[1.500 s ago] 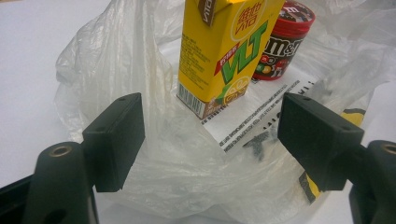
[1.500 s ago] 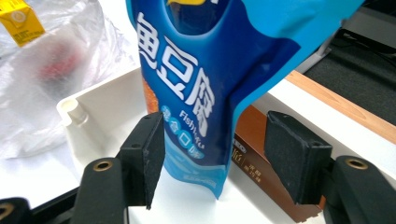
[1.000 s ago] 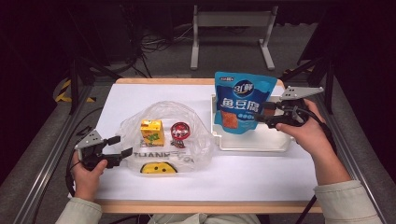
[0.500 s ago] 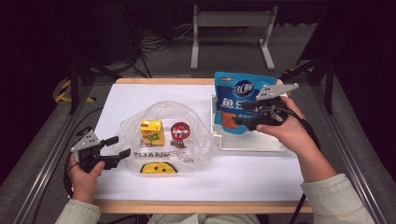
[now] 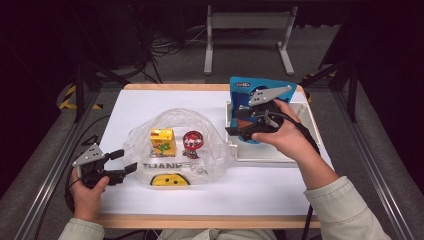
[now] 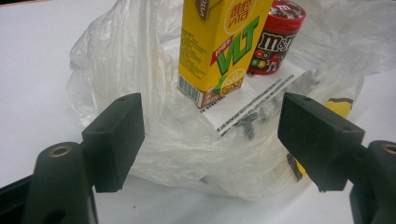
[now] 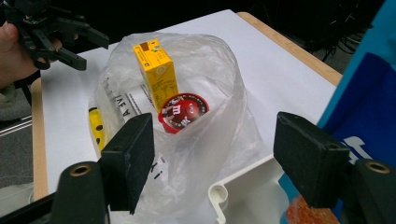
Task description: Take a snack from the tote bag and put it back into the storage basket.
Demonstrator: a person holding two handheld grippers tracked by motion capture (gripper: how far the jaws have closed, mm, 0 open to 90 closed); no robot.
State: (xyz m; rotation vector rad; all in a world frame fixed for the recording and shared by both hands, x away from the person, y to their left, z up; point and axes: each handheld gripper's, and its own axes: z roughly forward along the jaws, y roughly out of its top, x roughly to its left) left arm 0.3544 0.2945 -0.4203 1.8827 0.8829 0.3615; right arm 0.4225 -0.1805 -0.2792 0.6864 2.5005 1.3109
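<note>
One clear plastic bag, one yellow juice carton, one red candy tub (both inside), one blue pouch, one white tray, two tools.

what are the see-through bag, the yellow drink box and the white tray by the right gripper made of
Bag: thin clear plastic film, glossy; it crinkles and its contents show through.
Yellow drink box: looks like coated paperboard, with sharp folded edges, a printed barcode and a slight sheen.
White tray: probably moulded rigid plastic, with a smooth matte finish and a thick rounded rim.
</note>
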